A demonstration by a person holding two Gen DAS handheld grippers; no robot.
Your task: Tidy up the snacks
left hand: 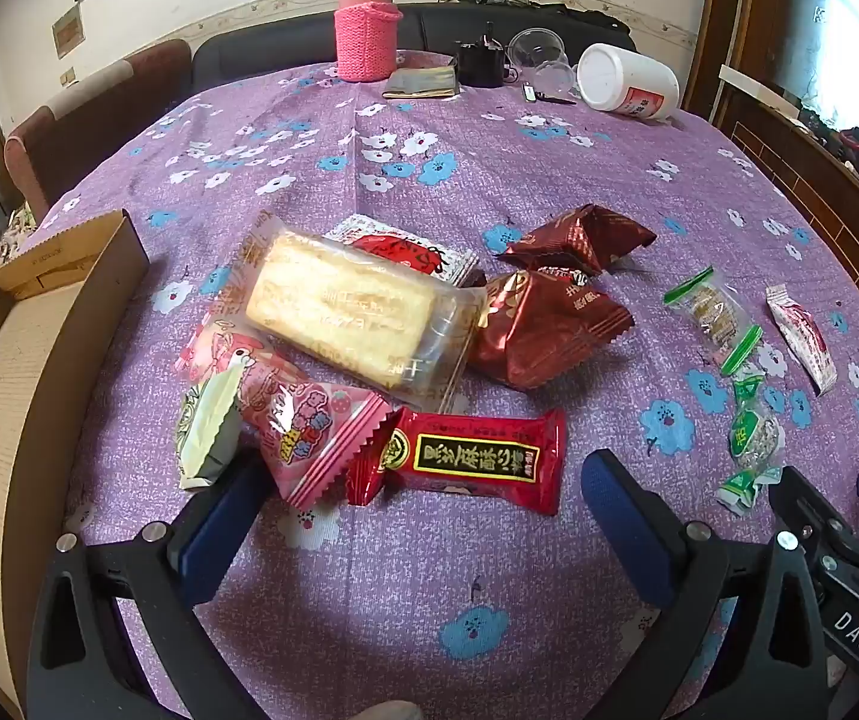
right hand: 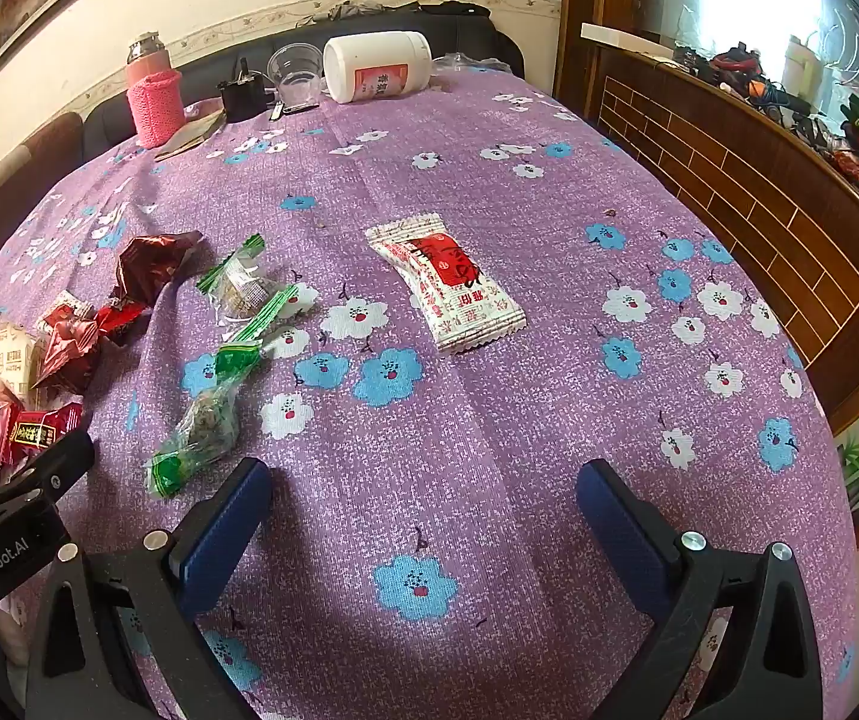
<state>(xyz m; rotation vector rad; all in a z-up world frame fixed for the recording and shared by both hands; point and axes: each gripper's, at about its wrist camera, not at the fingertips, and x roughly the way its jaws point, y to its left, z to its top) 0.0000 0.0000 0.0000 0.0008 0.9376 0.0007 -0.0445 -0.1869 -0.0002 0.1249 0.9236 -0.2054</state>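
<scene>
Wrapped snacks lie in a heap on the purple flowered cloth: a clear-wrapped pale cake (left hand: 339,306), a pink packet (left hand: 309,432), a red bar with a black label (left hand: 471,462) and dark red packets (left hand: 549,324). My left gripper (left hand: 417,516) is open just short of the red bar, nothing between its fingers. Two green-and-clear sweets (right hand: 237,288) (right hand: 201,426) and a white-and-red packet (right hand: 447,288) lie apart to the right. My right gripper (right hand: 423,510) is open over bare cloth, the white-and-red packet beyond it. An open cardboard box (left hand: 15,396) stands at the left.
At the table's far edge stand a pink flask in a knitted sleeve (left hand: 366,30), a toppled white jar (left hand: 627,81), clear plastic cups (left hand: 540,57) and a small black object (left hand: 480,63). A wooden cabinet (right hand: 759,192) borders the table's right side. A dark sofa sits behind.
</scene>
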